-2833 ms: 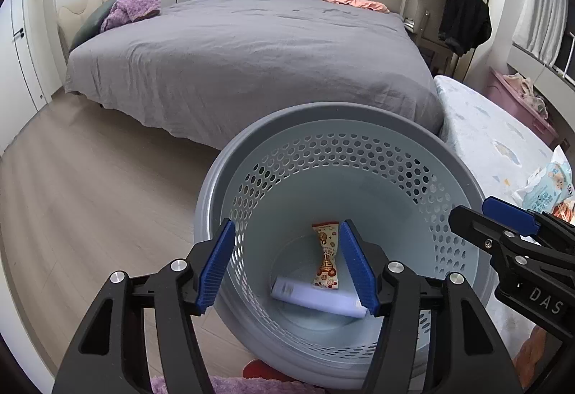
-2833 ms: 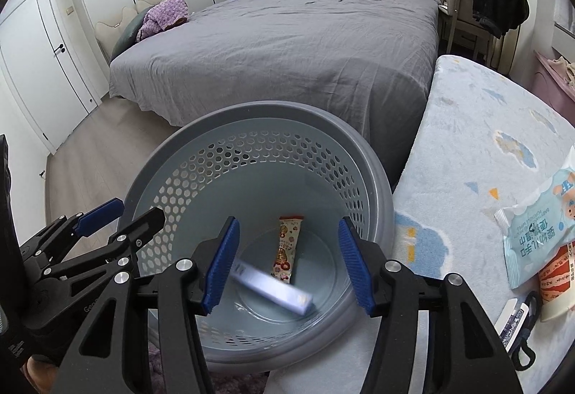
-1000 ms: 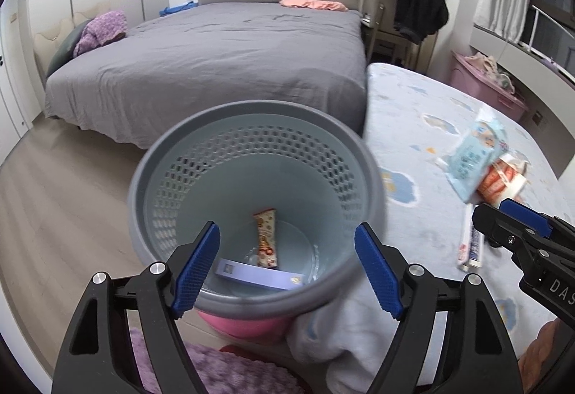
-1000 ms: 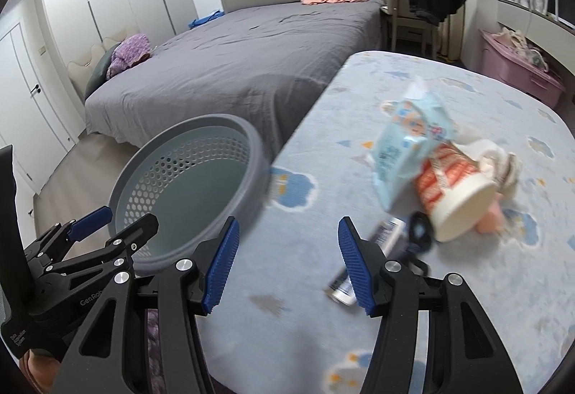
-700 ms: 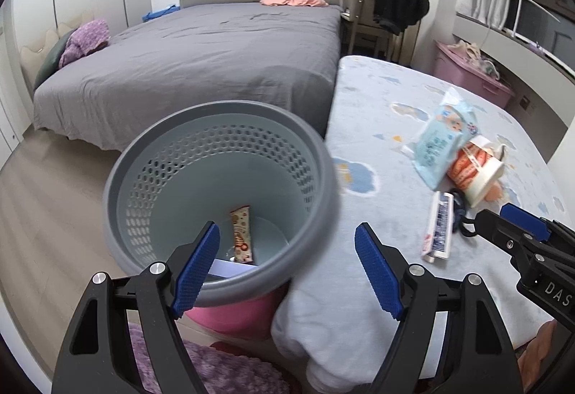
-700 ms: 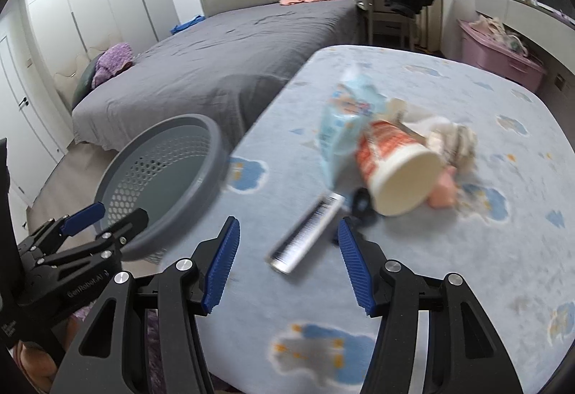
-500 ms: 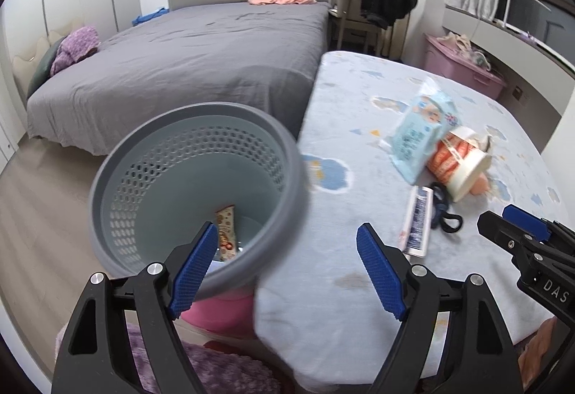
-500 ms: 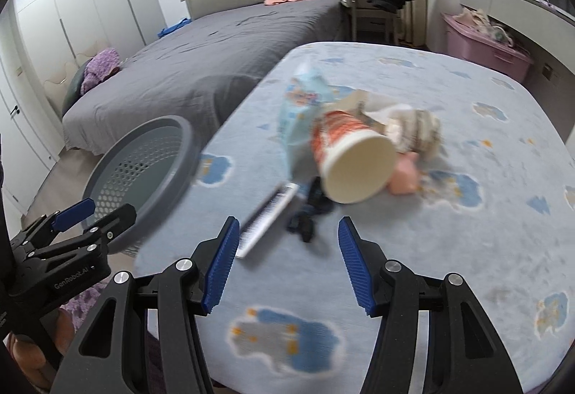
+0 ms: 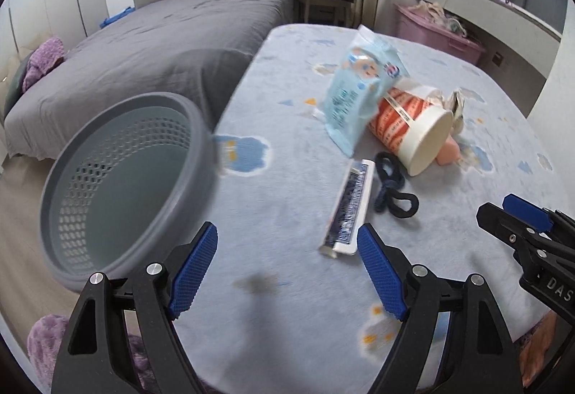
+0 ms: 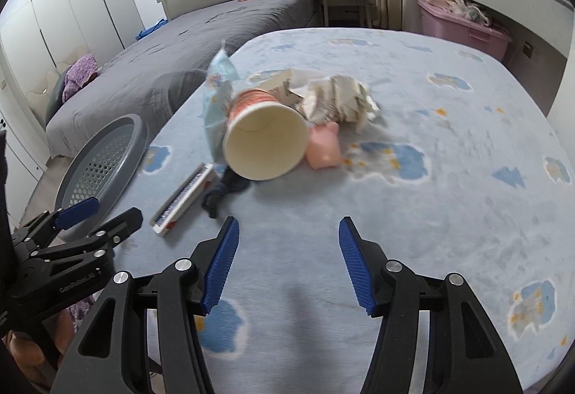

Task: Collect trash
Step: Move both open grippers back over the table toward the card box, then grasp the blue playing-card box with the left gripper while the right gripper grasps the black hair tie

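While both grippers are hanging over the blue mattress (image 9: 294,214), neither is holding anything. The left gripper (image 9: 287,261) is keeping its jaws wide apart, and the right gripper (image 10: 287,257) is likewise standing with jaws wide and nothing between the pads.

The trash is lying in a loose cluster on the mattress, and the paper cup (image 10: 264,139) is serving best as the landmark. It is lying on its side, its open mouth facing the right wrist camera. A pale blue packet (image 9: 359,99) is leaning against the cup's left side, touching it. A crumpled paper wrapper (image 10: 341,99) is sitting just behind the cup, towards the far edge of the mattress. A small pink object (image 10: 323,148) is resting against the cup's right side; what it is cannot be told. A dark hair tie (image 9: 391,185) is lying just in front of the cup, and a flat white box (image 9: 348,207) is lying beside the tie, further to the cup's left and nearer the grippers.

The grey basket (image 9: 118,178) is standing well to the left of the cup, off the mattress edge; its inside bottom is not showing in either view. Behind the cup, well apart, a grey bed (image 10: 215,31) is filling the background.
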Tool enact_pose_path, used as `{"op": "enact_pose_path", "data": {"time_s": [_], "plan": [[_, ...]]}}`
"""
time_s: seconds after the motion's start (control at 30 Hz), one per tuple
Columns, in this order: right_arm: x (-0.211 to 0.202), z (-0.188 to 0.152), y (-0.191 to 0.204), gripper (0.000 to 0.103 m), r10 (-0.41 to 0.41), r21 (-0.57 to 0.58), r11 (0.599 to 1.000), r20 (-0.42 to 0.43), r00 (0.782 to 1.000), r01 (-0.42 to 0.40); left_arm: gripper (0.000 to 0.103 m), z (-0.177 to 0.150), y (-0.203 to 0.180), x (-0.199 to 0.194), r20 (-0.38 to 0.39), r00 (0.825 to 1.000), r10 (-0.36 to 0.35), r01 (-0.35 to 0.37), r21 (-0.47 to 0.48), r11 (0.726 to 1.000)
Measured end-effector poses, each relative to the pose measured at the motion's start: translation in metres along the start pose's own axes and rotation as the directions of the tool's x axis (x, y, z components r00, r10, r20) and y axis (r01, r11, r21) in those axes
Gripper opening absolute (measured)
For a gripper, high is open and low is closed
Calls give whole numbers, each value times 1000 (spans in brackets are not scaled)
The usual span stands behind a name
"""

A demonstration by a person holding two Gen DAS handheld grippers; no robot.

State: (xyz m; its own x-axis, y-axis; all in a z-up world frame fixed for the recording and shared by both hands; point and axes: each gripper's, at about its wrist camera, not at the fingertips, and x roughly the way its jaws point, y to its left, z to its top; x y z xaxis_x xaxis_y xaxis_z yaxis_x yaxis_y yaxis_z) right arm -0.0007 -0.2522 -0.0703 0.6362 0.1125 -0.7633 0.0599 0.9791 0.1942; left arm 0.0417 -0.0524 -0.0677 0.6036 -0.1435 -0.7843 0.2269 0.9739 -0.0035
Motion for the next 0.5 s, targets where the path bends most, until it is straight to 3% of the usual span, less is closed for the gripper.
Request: {"op": "enact_pose_path", "data": {"time_s": [0.4, 0.5], "plan": [[8, -4, -15, 56, 34, 42, 999, -13, 999, -34, 78, 3, -22, 38, -37, 999, -14, 15, 41, 999], [10, -5, -14, 56, 38, 45, 998, -17, 999, -37, 71, 5, -24, 45, -41, 999, -21, 23, 41, 999]]}}
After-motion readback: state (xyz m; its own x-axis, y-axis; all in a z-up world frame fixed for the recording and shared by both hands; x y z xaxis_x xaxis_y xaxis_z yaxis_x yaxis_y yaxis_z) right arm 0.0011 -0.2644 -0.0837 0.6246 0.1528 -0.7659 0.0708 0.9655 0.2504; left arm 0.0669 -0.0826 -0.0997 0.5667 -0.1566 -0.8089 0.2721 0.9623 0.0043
